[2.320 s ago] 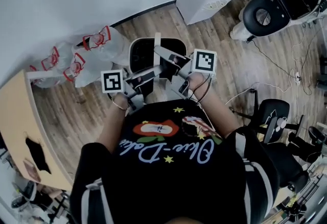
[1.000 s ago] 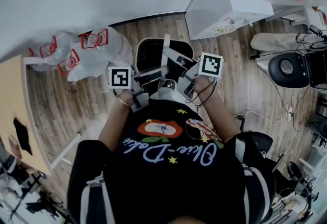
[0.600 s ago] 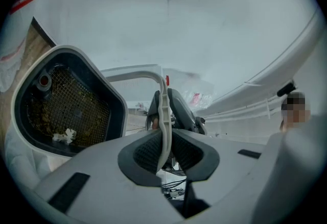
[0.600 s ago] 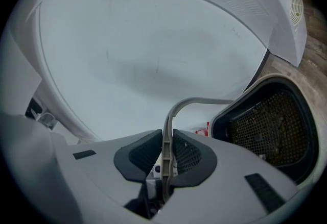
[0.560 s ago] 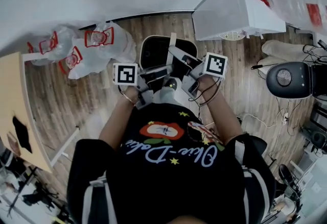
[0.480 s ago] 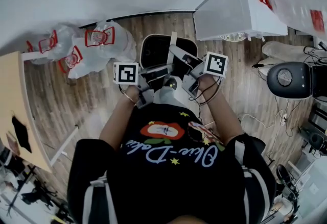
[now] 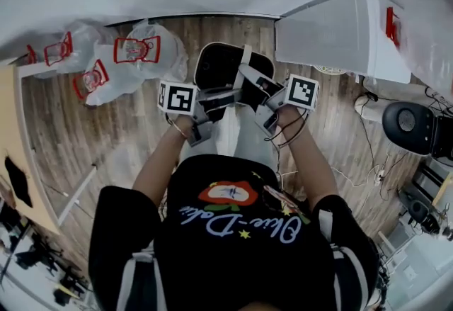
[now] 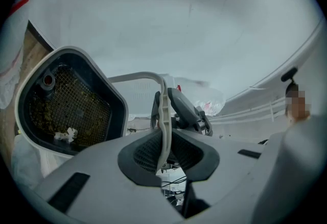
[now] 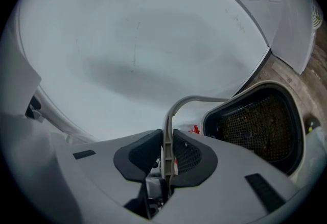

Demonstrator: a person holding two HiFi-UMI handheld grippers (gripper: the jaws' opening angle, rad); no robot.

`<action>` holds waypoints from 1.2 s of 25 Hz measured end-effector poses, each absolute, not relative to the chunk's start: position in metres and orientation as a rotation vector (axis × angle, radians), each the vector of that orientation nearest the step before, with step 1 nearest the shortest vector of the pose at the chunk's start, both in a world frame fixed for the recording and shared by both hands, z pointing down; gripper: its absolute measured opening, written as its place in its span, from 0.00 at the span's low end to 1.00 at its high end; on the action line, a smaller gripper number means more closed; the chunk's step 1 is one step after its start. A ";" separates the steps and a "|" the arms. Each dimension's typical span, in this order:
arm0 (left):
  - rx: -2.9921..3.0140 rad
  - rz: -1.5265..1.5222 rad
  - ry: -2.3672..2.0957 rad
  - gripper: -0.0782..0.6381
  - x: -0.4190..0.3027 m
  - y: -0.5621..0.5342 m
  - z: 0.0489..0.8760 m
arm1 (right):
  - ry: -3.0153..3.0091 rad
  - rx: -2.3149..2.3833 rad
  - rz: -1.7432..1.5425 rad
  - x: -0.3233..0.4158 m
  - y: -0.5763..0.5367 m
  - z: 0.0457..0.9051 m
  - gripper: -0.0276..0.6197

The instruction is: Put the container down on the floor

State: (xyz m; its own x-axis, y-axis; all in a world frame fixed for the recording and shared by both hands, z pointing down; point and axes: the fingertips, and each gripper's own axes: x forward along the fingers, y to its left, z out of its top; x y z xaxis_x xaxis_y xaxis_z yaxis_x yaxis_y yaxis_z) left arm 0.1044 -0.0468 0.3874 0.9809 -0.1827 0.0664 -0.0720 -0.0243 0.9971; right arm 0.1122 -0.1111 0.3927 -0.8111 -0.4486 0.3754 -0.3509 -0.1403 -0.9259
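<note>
A dark container [image 7: 221, 65] with a mesh bottom hangs in front of the person, above the wooden floor. Its thin white handle [image 8: 162, 110] runs between the pads of my left gripper [image 8: 163, 149], which is shut on it. My right gripper [image 9: 167, 159] grips the same handle [image 9: 168, 131] from the other side; its jaws have just eased open a little, and the handle still sits pressed between them. In the head view the left gripper [image 7: 224, 97] and right gripper [image 7: 249, 80] meet over the container's near rim. The mesh inside [image 8: 69, 108] holds scraps of dirt.
Clear plastic bags with red print [image 7: 120, 61] lie on the floor to the left. A white cabinet [image 7: 340, 30] stands close on the right, a black chair [image 7: 417, 125] beyond it. A wooden tabletop edge [image 7: 10, 146] is at far left. Cables trail at the right.
Both grippers keep their hold on the handle. The person has turned, so the white cabinet is nearer on the right, and the container is held a bit farther out from the body.
</note>
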 end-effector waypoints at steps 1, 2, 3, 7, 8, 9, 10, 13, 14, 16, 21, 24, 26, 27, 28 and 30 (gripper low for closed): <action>1.600 -0.093 -0.211 0.18 0.104 -0.052 0.393 | 2.024 -0.932 -2.129 0.111 -0.116 0.398 0.14; 1.602 -0.095 -0.228 0.18 0.102 -0.056 0.399 | 2.046 -0.922 -2.132 0.110 -0.121 0.403 0.14; 1.599 -0.100 -0.244 0.18 0.101 -0.059 0.404 | 2.071 -0.909 -2.133 0.108 -0.125 0.408 0.14; 1.593 -0.150 -0.292 0.18 0.100 -0.062 0.424 | 2.112 -0.845 -2.174 0.103 -0.129 0.429 0.14; 1.606 -0.157 -0.312 0.18 0.101 -0.064 0.430 | 2.121 -0.832 -2.191 0.103 -0.130 0.436 0.14; 1.613 -0.164 -0.334 0.18 0.102 -0.066 0.437 | 2.132 -0.821 -2.210 0.103 -0.131 0.444 0.14; 1.611 -0.175 -0.356 0.18 0.104 -0.068 0.445 | 2.146 -0.813 -2.230 0.105 -0.132 0.453 0.14; 1.576 -0.213 -0.411 0.18 0.110 -0.075 0.472 | 2.207 -0.791 -2.276 0.108 -0.140 0.481 0.14; 1.563 -0.225 -0.423 0.18 0.110 -0.077 0.480 | 2.228 -0.782 -2.283 0.107 -0.143 0.489 0.14; 1.548 -0.247 -0.435 0.18 0.110 -0.080 0.494 | 2.248 -0.783 -2.304 0.106 -0.145 0.504 0.14; 1.528 -0.261 -0.452 0.18 0.112 -0.095 0.551 | 2.235 -0.813 -2.378 0.107 -0.157 0.561 0.14; 1.521 -0.267 -0.457 0.18 0.112 -0.108 0.605 | 2.272 -0.765 -2.340 0.101 -0.173 0.612 0.14; 1.530 -0.239 -0.468 0.18 0.111 -0.112 0.655 | 2.260 -0.807 -2.368 0.104 -0.176 0.663 0.14; 1.535 -0.227 -0.473 0.18 0.108 -0.115 0.679 | 2.219 -0.849 -2.411 0.105 -0.177 0.689 0.14; 1.538 -0.219 -0.478 0.18 0.103 -0.119 0.698 | 2.189 -0.872 -2.440 0.101 -0.179 0.708 0.14; 1.529 -0.217 -0.473 0.18 0.096 -0.121 0.715 | 2.216 -0.833 -2.425 0.089 -0.183 0.721 0.14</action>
State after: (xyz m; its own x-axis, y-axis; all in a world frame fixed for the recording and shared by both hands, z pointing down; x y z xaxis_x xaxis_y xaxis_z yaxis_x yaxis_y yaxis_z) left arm 0.0959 -0.1209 0.7149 0.8915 -0.4238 0.1600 -0.1558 0.0449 0.9868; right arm 0.0891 -0.1829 0.7207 -0.8505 -0.1414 0.5066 -0.4919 -0.1274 -0.8613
